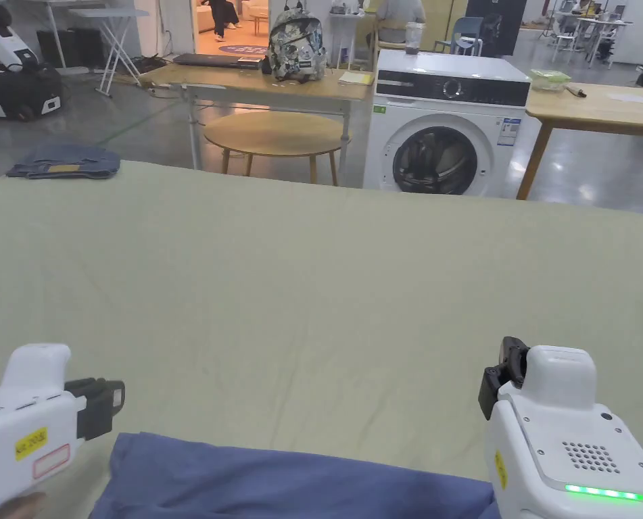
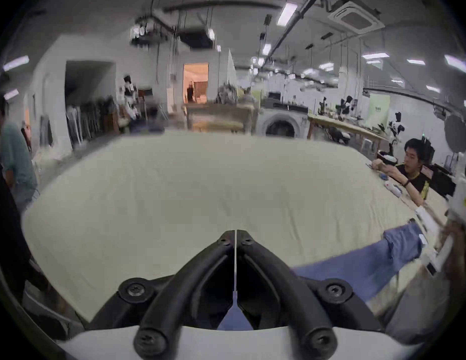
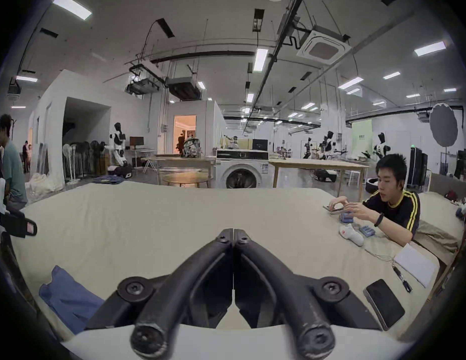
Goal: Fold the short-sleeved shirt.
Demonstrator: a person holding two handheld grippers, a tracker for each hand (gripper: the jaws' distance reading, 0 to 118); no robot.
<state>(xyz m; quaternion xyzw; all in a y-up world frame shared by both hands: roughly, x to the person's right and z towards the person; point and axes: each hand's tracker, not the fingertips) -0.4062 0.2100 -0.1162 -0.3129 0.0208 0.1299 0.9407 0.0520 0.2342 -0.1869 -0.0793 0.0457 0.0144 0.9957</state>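
Left gripper (image 2: 235,232): jaws drawn together with only a hairline slit between the tips, nothing clamped; it is raised above the pale green table cover (image 1: 326,270), tips pointing across it. In the head view this unit (image 1: 113,399) sits at the near left, its black tips just above and beside the left end of the blue shirt (image 1: 279,483). The shirt lies flat on the cover along the near edge, spanning the space between the two grippers; from the left gripper view it (image 2: 362,264) stretches away to the right of the fingers, with what appears to be a sleeve at its far end, though motion blur makes that uncertain. Right gripper (image 3: 234,231): jaws fully together, tips touching, holding nothing, also clear of the cloth. From its own view the shirt (image 3: 68,298) lies low and left of the fingers; a dark phone (image 3: 384,303) rests on the cover to their right. Well beyond the fingertips, across the table, stands a white washing machine (image 1: 441,128).
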